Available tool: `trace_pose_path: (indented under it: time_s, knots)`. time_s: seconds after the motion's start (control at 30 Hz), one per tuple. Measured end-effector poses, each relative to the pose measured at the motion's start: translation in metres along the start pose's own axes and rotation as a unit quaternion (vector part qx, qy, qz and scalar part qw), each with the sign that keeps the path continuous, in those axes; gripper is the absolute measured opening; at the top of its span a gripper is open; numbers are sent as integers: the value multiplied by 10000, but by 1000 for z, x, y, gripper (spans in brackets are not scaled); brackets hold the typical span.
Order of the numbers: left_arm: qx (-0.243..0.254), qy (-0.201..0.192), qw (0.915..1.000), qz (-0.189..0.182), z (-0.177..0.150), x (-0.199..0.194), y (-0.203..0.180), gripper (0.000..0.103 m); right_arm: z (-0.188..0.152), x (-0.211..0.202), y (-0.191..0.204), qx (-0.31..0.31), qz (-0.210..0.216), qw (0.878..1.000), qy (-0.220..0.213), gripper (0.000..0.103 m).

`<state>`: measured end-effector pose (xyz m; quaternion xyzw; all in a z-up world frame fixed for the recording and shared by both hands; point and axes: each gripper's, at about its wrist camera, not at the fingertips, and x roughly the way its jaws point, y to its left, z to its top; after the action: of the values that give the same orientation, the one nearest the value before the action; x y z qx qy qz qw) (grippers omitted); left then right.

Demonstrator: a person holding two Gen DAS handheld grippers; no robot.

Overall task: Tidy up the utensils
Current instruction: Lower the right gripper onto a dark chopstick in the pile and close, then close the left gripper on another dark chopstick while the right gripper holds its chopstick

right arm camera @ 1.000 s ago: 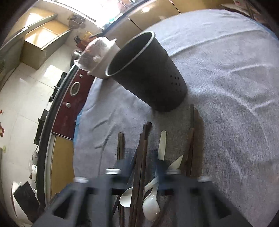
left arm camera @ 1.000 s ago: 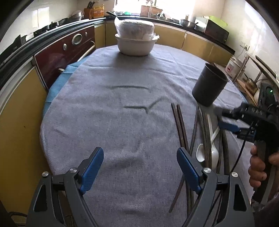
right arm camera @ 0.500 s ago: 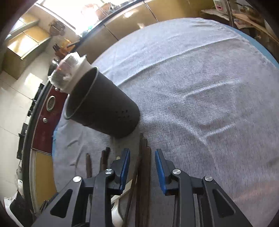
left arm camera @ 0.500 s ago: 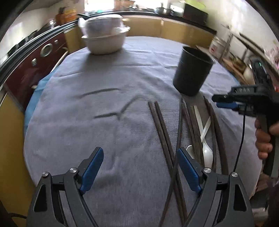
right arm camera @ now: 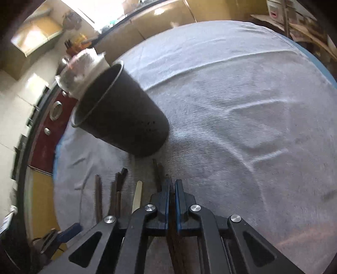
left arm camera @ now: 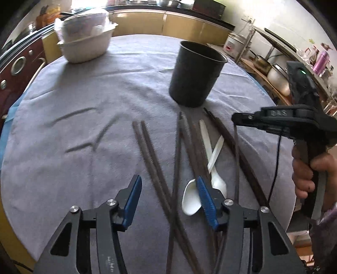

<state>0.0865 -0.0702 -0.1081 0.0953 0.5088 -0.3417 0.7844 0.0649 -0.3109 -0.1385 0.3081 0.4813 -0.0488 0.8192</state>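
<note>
A dark chopstick [right arm camera: 171, 238] is clamped between the closed jaws of the right gripper [right arm camera: 172, 185]. The left gripper [left arm camera: 168, 185], jaws apart and just closing, is held over more chopsticks [left arm camera: 151, 153] and white spoons [left arm camera: 190, 200] lying before the black holder [left arm camera: 195, 73] on the grey tablecloth [left arm camera: 73, 137]

A round table [left arm camera: 63, 130] covered by a grey cloth [right arm camera: 231, 105] stands in a kitchen. Yellow base cabinets [left arm camera: 183, 25] under a dark countertop [left arm camera: 147, 9] line the far wall. A dark red appliance front [left arm camera: 14, 69] sits at far left. Daylight enters through a window [right arm camera: 101, 12]. Open shelving [left arm camera: 273, 69] holds pots at right.
</note>
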Motion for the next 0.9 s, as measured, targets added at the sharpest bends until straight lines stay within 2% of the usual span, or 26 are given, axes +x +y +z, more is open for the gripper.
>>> trace_pose_path:
  time_s: [0.2,0.33,0.4,0.47,0.53,0.6,0.63,0.67,0.73,0.83,0.87,0.9]
  knots:
    - [377,289,9983,324,20,24,-4,57,-8,-25,-30,421,397,9982,-130,4]
    - [591,454,9968,280,25,36,-9,55,-8,-38,-42,599,624,9959,-253,4]
    - [674,436,9963,319,24,37,-10,52,-8,-44,-47,617,610,9958,-284,4]
    - [641,418,9967,274,25,37,-9,43,-7,-41,-45,630,479,9967,-179,8]
    - [535,419,9976,122,26,37,-7,42,-8,-36,-42,672,500,9965,-40,10]
    - [548,403,9977,51,26,38,-10,42,-10,-26,-39,735,455,9962,135,26]
    - [581,395,9975,77,25,38,-11,42,-12,-24,-38,738,439,9962,153,39]
    - [627,382,9972,145,25,39,-13,42,-13,-20,-36,715,435,9964,142,40]
    - [615,393,9972,156,26,39,-12,42,-17,-14,-28,568,373,9976,116,40]
    - [396,399,9983,154,29,37,-1,42,-20,-7,-20,455,252,9986,104,33]
    - [337,358,9987,165,29,33,4,42,-20,-6,-18,406,239,9988,114,22]
    - [309,321,9989,174,29,30,7,42,-21,-2,-16,337,178,9992,145,17]
